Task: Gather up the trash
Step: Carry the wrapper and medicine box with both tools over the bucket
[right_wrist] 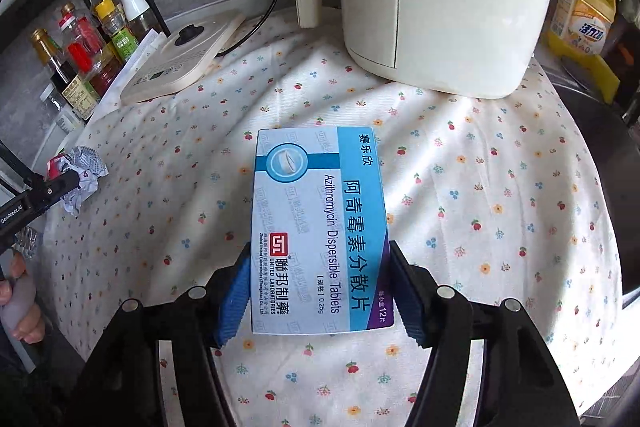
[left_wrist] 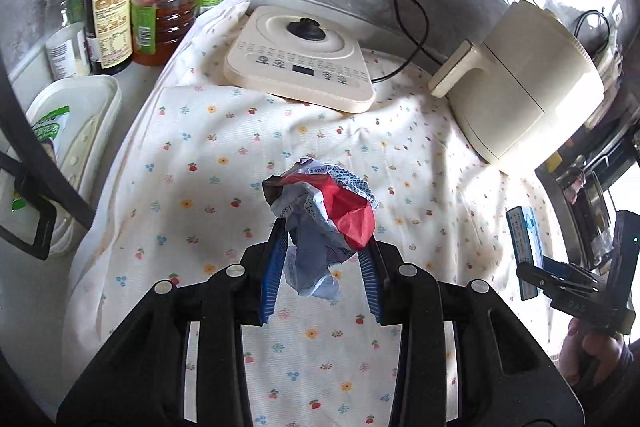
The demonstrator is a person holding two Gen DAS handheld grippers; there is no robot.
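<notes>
A crumpled red, white and grey wrapper (left_wrist: 320, 199) hangs above the floral cloth (left_wrist: 192, 163), pinched between the blue pads of my left gripper (left_wrist: 326, 239), which is shut on it. The right wrist view shows the same wrapper (right_wrist: 86, 163) at the far left, in the left gripper (right_wrist: 60, 183). A blue and white medicine box (right_wrist: 316, 211) stands lengthwise between the pads of my right gripper (right_wrist: 320, 255), which presses on both its long sides. In the left wrist view that box (left_wrist: 526, 251) is held in the air at the right edge by the right gripper (left_wrist: 536, 271).
A cream induction cooker (left_wrist: 300, 59) and a cream air fryer (left_wrist: 532, 79) sit at the back of the cloth, with black cords behind. Sauce and oil bottles (left_wrist: 112, 7) and a white plastic tub (left_wrist: 76, 131) crowd the left. A yellow detergent bottle (right_wrist: 580, 19) stands far right.
</notes>
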